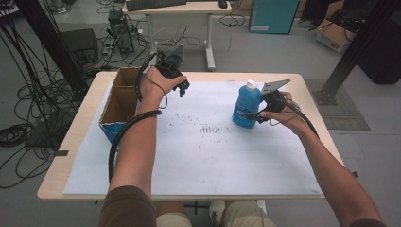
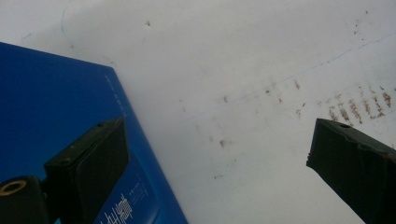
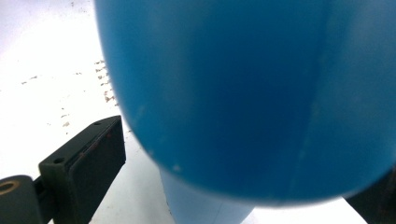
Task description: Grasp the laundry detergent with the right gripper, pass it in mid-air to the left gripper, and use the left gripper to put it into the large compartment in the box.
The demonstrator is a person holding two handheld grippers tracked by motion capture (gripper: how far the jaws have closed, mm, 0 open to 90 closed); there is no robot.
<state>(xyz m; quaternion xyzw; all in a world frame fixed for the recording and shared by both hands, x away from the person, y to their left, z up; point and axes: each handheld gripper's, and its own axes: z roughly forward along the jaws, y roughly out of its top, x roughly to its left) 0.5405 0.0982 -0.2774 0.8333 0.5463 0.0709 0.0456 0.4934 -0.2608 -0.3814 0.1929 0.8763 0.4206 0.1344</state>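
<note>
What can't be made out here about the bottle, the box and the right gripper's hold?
- Blue bottle: label print too small in the high view; blurred in the right gripper view.
- Right gripper: contact with the bottle can't be told; its far jaw is cut off by the right gripper view's edge.
- Cardboard box: its walls hide the inside in the high view.

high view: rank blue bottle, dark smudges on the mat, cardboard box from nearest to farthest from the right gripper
1. blue bottle, between the right gripper's jaws
2. dark smudges, mid-mat, to its left
3. cardboard box, at the table's far left edge
</note>
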